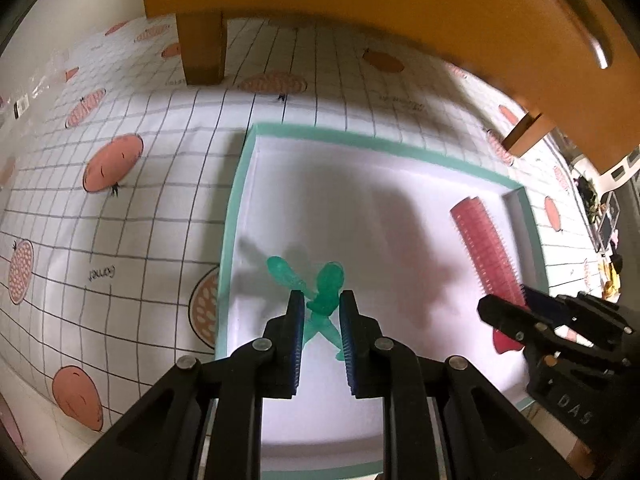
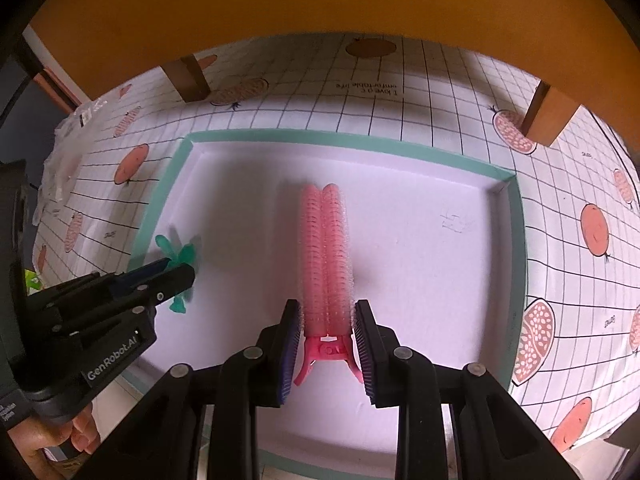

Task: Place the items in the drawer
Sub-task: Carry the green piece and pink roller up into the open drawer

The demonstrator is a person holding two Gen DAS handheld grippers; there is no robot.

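A shallow white drawer tray with a teal rim (image 1: 236, 200) is being used as the landmark here, lying open on a tablecloth printed with a grid and pomegranates (image 1: 120, 128). Near the tray's left wall, a small green translucent clip (image 1: 326, 288) is being straddled by the left gripper (image 1: 320, 316); its blue-padded jaws are standing on either side of the clip, and it cannot be told whether the pads are pressing it or are just clear of it. Toward the tray's right side, a pink hair-roller clip (image 2: 326, 248) is lying lengthwise on the tray floor, its hinged handle end being framed by the right gripper (image 2: 328, 320), whose jaws are standing apart with narrow gaps showing beside the roller, so it appears released. Both items are thus lying inside the tray. As a judgement, trouble is being risked if either gripper is lifted while a bristle or prong is caught on the ribbed pads: the light clip could be dragged back out or flicked over the low rim. The tray itself could be nudged along the cloth. Beyond the tray, an orange-brown wooden piece of furniture on short legs (image 2: 188, 80) is overhanging the cloth; crumpled clear plastic (image 2: 60, 160) is lying left of the tray.
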